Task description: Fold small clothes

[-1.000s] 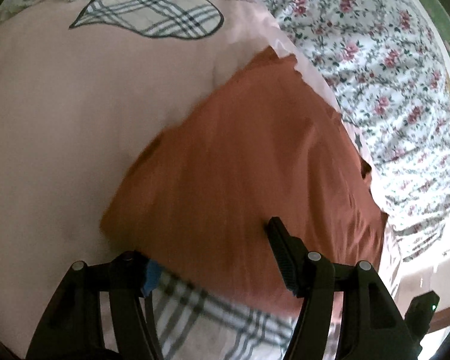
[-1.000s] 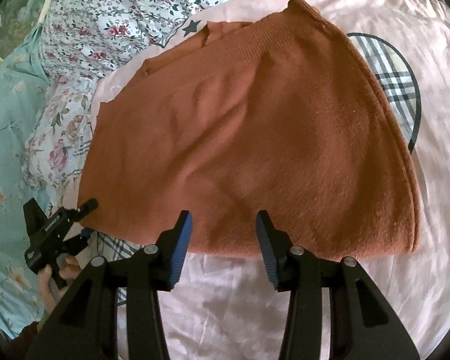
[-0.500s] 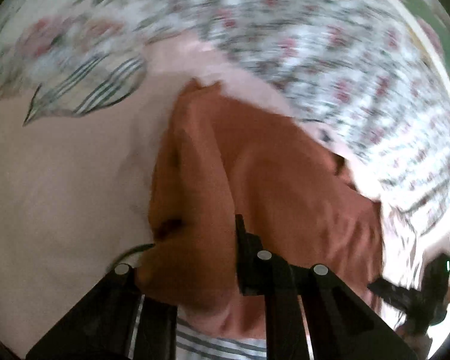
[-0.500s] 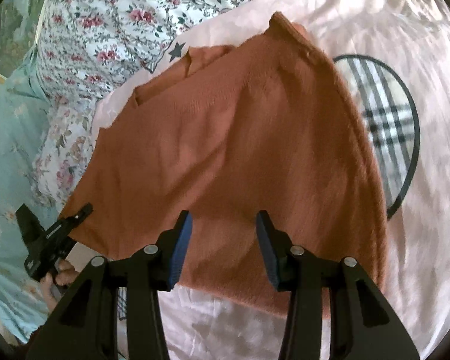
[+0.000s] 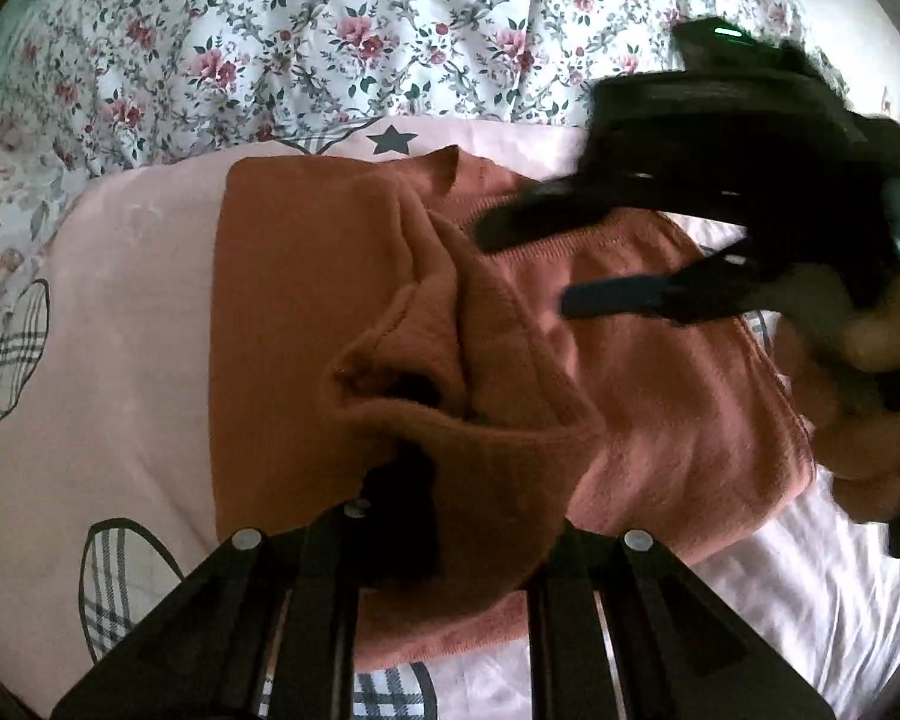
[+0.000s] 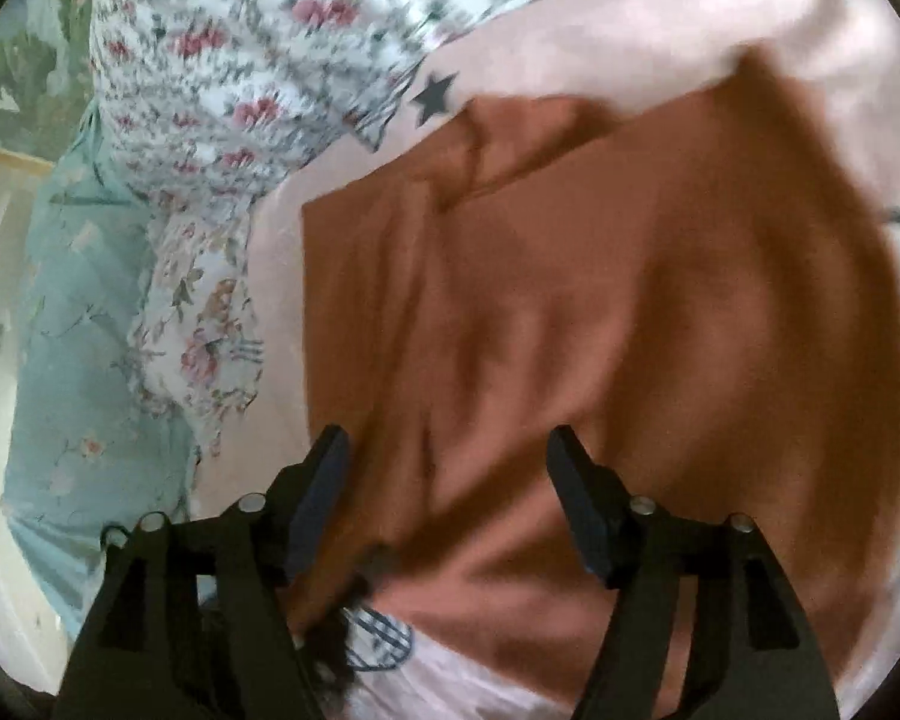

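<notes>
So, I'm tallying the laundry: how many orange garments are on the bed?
1: an orange sweater lies on the pink sheet, its near edge held by the left gripper. Others may lie hidden beneath.

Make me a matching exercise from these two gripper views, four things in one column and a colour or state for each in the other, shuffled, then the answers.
Things:
1. sweater
2. left gripper
3. right gripper
4. bedsheet

States:
A. open, empty, above the cloth
B. rust-orange, partly folded over
C. white with red flowers
D. shut on a fold of cloth

Pairs: 1-B, 2-D, 3-A, 4-C
</notes>
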Action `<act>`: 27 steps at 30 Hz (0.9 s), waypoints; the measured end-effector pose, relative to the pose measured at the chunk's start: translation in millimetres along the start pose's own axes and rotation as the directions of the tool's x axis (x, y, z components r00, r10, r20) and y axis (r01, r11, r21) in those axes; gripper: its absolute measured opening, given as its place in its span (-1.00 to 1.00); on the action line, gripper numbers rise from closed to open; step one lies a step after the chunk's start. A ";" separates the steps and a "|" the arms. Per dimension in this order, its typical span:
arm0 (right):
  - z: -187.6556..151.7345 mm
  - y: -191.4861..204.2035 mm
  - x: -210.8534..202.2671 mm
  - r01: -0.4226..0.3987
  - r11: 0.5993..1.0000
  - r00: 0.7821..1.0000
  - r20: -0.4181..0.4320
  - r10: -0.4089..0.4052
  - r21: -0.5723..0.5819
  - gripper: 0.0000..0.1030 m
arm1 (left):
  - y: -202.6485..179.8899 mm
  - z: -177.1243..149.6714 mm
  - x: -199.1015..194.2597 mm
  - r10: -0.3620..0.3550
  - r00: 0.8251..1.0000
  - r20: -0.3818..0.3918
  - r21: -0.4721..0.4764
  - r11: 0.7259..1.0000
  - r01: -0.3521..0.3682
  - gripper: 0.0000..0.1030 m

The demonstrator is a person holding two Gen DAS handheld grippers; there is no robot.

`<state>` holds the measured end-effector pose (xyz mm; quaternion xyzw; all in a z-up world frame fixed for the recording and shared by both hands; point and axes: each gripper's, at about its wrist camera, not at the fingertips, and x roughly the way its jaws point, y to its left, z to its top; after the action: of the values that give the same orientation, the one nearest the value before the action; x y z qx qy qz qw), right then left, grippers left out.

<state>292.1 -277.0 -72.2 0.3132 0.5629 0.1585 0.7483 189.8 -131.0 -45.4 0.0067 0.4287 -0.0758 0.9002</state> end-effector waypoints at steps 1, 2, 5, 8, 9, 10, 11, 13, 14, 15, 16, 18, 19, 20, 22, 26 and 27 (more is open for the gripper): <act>7.2 4.6 10.5 0.001 1.000 1.000 -0.008 -0.001 -0.013 0.35 | 1.0 0.9 -0.3 -0.001 1.000 0.000 -0.001 1.000 0.001 -0.77; 15.3 10.6 23.4 -0.004 1.000 1.000 -0.017 0.004 -0.024 0.35 | 1.1 1.3 -0.1 0.003 1.000 -0.001 0.003 1.000 -0.003 -0.77; 32.5 31.4 49.8 0.015 0.998 1.000 -0.025 -0.017 -0.062 0.17 | -4.1 1.2 -2.2 0.028 1.000 0.002 0.044 0.999 -0.028 -0.77; 42.0 50.2 59.4 0.076 0.989 0.997 -0.019 -0.079 -0.128 -0.70 | -7.9 1.8 -7.1 0.030 0.999 0.010 0.069 0.997 -0.031 -0.78; 43.1 55.2 53.8 0.074 0.987 0.997 -0.007 -0.076 -0.144 -0.70 | -9.5 4.2 -12.8 0.019 1.000 0.020 0.077 0.997 -0.020 -0.78; 44.0 57.8 46.0 0.058 0.987 0.998 0.008 -0.057 -0.151 -0.71 | -11.4 6.9 -19.9 -0.002 0.999 0.033 0.083 0.997 -0.001 -0.78; 44.1 60.1 33.8 0.035 0.987 0.999 0.027 -0.031 -0.160 -0.72 | -14.7 10.0 -28.3 -0.029 0.998 0.048 0.090 0.996 0.025 -0.78; 42.2 59.9 1.6 -0.001 0.985 0.998 0.067 0.013 -0.174 -0.72 | -23.1 14.6 -41.0 -0.087 0.994 0.072 0.099 0.992 0.080 -0.78; 39.4 55.6 -18.2 -0.009 0.983 0.996 0.091 0.026 -0.182 -0.72 | -29.0 17.0 -46.0 -0.127 0.989 0.081 0.103 0.988 0.118 -0.77; 37.5 50.5 -31.4 -0.012 0.983 0.994 0.106 0.032 -0.185 -0.72 | -36.9 19.8 -48.4 -0.172 0.981 0.085 0.110 0.981 0.163 -0.77; 35.8 41.9 -45.2 -0.014 0.983 0.992 0.117 0.036 -0.184 -0.72 | -46.2 22.1 -47.7 -0.214 0.973 0.082 0.117 0.972 0.203 -0.77; 32.8 20.1 -67.0 -0.005 0.985 0.991 0.134 0.028 -0.172 -0.72 | -63.5 24.7 -39.6 -0.278 0.958 0.064 0.122 0.955 0.269 -0.77; 31.3 7.8 -74.1 0.010 0.987 0.990 0.138 0.012 -0.157 -0.72 | -73.4 25.1 -33.1 -0.307 0.950 0.053 0.127 0.946 0.299 -0.77; 30.1 -4.1 -79.8 0.022 0.990 0.990 0.142 -0.001 -0.141 -0.72 | -82.5 24.4 -26.2 -0.324 0.945 0.040 0.133 0.939 0.316 -0.77; 27.4 -28.1 -87.6 0.044 0.993 0.989 0.144 -0.028 -0.109 -0.72 | -99.3 19.2 -15.2 -0.347 0.938 0.008 0.145 0.929 0.342 -0.77; 24.3 -58.6 -86.2 0.067 0.994 0.990 0.129 -0.055 -0.091 -0.72 | -120.6 14.6 8.6 -0.344 0.938 -0.047 0.164 0.923 0.347 -0.77; 24.3 -63.0 -86.3 0.063 0.994 0.990 0.128 -0.051 -0.091 -0.73 | -123.6 13.2 11.3 -0.337 0.940 -0.057 0.168 0.925 0.341 -0.77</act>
<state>280.4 -382.3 -44.7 0.2704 0.5152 0.1433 0.8006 189.4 -255.7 -39.2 0.0126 0.4270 -0.2675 0.8636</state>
